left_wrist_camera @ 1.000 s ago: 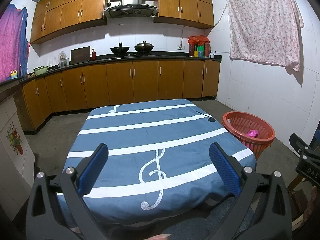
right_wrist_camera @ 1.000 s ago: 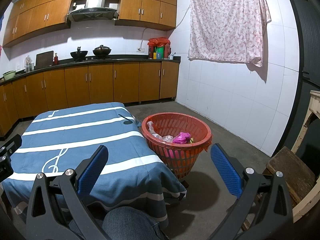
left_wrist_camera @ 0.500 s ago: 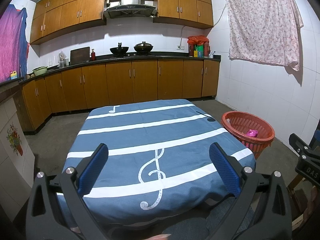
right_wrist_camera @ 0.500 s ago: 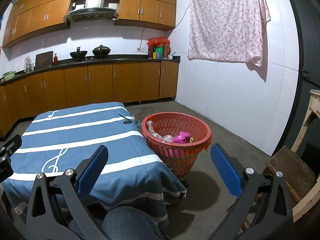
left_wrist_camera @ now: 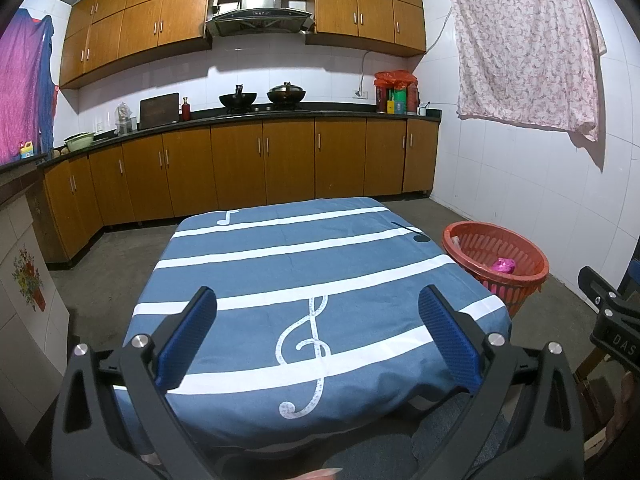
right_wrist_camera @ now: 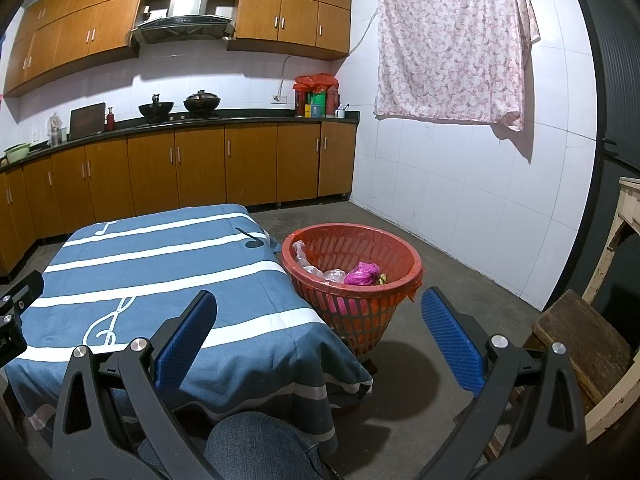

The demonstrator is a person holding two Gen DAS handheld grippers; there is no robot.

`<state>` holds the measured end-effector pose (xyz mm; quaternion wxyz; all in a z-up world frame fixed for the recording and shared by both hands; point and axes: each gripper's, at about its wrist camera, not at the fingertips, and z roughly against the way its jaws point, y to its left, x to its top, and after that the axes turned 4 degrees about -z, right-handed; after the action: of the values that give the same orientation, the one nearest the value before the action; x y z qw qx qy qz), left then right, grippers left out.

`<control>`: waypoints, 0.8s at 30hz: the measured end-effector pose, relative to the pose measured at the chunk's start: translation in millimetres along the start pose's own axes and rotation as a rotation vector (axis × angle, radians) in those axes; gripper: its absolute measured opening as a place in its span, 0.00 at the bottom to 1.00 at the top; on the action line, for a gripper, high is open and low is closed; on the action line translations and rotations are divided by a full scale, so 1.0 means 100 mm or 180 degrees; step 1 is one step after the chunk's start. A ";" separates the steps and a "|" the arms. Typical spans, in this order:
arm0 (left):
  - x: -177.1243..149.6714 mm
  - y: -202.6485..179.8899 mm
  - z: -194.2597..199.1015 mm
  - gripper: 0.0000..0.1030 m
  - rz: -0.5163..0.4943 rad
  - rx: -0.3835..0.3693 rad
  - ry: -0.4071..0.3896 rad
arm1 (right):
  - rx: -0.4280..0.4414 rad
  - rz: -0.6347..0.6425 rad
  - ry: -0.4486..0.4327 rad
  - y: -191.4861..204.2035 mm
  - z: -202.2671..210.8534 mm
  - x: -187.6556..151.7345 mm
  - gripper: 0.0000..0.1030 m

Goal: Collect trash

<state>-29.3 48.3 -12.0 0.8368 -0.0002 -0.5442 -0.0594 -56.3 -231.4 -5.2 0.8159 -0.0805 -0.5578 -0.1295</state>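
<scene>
A red plastic basket (right_wrist_camera: 376,288) stands on the floor right of the table and holds a pink crumpled bag (right_wrist_camera: 362,273) and clear plastic trash (right_wrist_camera: 316,270). It also shows in the left wrist view (left_wrist_camera: 520,278). The table has a blue cloth with white stripes and music notes (left_wrist_camera: 304,276), bare of trash in both views. My left gripper (left_wrist_camera: 316,332) is open and empty above the table's near edge. My right gripper (right_wrist_camera: 318,336) is open and empty, held over the table's right corner, short of the basket.
Brown kitchen cabinets (left_wrist_camera: 240,164) and a worktop with pots run along the back wall. A wooden stool (right_wrist_camera: 580,340) stands at the right. A floral cloth (right_wrist_camera: 452,44) hangs on the tiled wall. My knee (right_wrist_camera: 256,448) is below the grippers.
</scene>
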 end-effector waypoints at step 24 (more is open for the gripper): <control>-0.07 -0.03 -0.03 0.96 -0.0011 -0.0004 0.0030 | 0.0001 -0.0007 0.0010 -0.01 0.01 0.01 0.98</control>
<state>-29.7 46.1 -19.6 0.8393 0.0005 -0.5403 -0.0613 -56.9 -232.0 -3.6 0.8166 -0.0796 -0.5566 -0.1305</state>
